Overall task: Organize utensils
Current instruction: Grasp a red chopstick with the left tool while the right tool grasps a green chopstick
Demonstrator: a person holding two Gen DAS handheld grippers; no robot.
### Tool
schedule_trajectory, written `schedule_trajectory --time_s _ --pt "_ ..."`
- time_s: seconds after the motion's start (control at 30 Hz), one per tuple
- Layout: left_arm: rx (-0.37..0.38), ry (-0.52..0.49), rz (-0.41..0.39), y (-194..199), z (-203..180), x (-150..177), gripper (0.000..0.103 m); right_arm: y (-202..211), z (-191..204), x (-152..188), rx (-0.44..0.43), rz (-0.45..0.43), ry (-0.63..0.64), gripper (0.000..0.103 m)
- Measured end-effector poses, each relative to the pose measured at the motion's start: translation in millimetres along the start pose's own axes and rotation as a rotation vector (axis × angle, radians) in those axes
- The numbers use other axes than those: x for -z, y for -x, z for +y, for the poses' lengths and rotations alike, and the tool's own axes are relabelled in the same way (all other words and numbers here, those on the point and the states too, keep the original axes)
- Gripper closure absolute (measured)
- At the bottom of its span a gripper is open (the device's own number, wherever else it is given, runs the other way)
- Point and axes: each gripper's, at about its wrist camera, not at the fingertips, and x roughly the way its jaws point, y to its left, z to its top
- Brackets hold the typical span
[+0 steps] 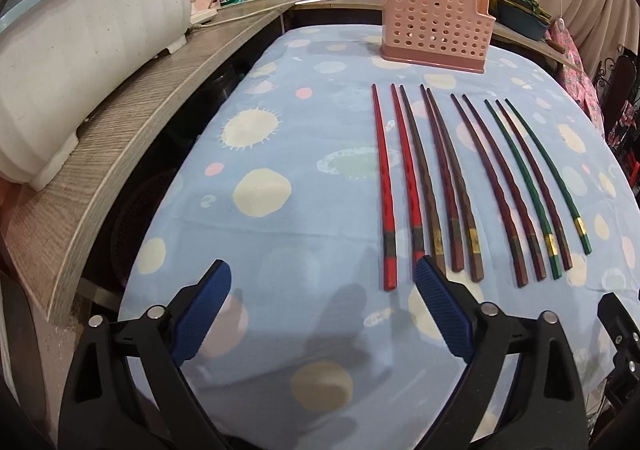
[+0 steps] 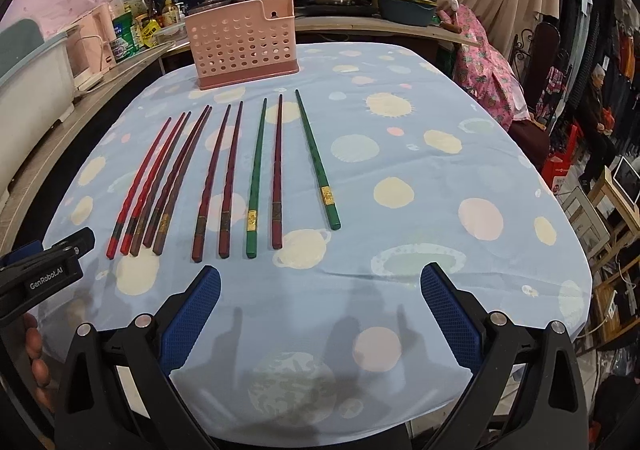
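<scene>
Several chopsticks lie side by side on the blue dotted tablecloth: red ones (image 1: 383,186) (image 2: 138,186) at the left, brown and maroon ones (image 1: 448,178) (image 2: 212,178) in the middle, green ones (image 1: 548,174) (image 2: 318,158) at the right. A pink perforated holder (image 1: 434,28) (image 2: 244,44) stands upright behind them. My left gripper (image 1: 322,282) is open and empty, its right finger just in front of the red chopsticks' thick ends. My right gripper (image 2: 320,286) is open and empty, in front of the green chopsticks. The left gripper's body shows at the right wrist view's left edge (image 2: 44,274).
A wooden counter (image 1: 132,122) runs along the table's left side with a white and blue dish rack (image 1: 80,42) on it. Pots, bottles and a green tub (image 2: 404,10) stand behind the table. Chairs and clutter lie past the right edge.
</scene>
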Motion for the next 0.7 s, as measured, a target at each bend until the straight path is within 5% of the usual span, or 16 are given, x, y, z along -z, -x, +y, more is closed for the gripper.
schedule_trajectory --time_s 0.37,0.7 --pt "0.023 -0.009 0.069 -32 -7 -8 0.025 -32 -26 -32 0.001 0.006 -0.061 0.007" --pt "0.048 0.023 0.101 -42 -4 -11 0.031 -66 -20 -55 -0.043 0.036 -0.021 0.034"
